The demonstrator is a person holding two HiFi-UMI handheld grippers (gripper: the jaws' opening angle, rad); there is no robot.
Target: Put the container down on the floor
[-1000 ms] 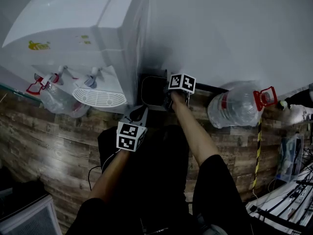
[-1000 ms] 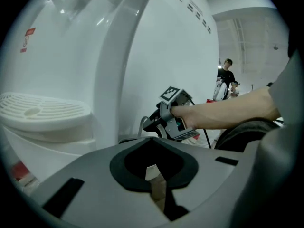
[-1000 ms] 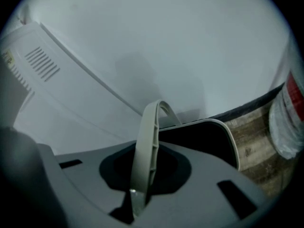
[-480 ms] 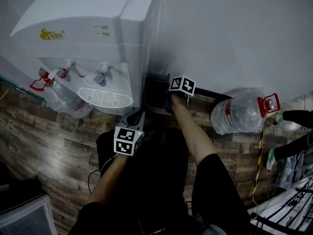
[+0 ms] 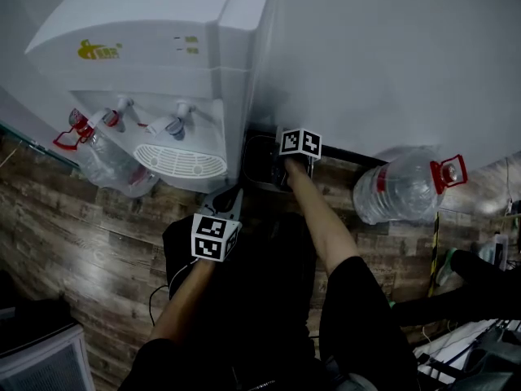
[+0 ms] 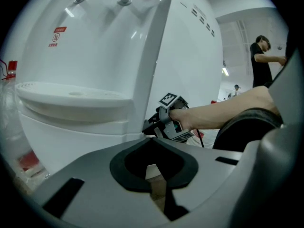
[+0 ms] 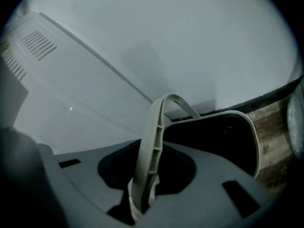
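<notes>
A dark container (image 5: pixel 262 160) with a pale rim (image 7: pixel 252 137) stands on the wooden floor between the white water dispenser (image 5: pixel 163 72) and the wall. Its pale bail handle (image 7: pixel 154 141) rises upright between the jaws of my right gripper (image 5: pixel 282 169) (image 7: pixel 142 201). Those jaws have just been opening, and a dark gap shows beside the handle. My left gripper (image 5: pixel 230 195) (image 6: pixel 164 201) hovers shut and empty in front of the dispenser, short of the container. The left gripper view shows the right gripper (image 6: pixel 167 122) from the side.
A large clear water bottle with a red handle (image 5: pixel 399 190) lies by the wall to the right. Another bottle (image 5: pixel 102 157) lies left of the dispenser. The dispenser's drip tray (image 5: pixel 179 160) juts out over the floor. Cables and someone's dark legs sit at the lower right.
The right gripper has sunk a little with the handle toward the floor. The left gripper has drifted slightly. Dark legs have come into view at the right edge.
</notes>
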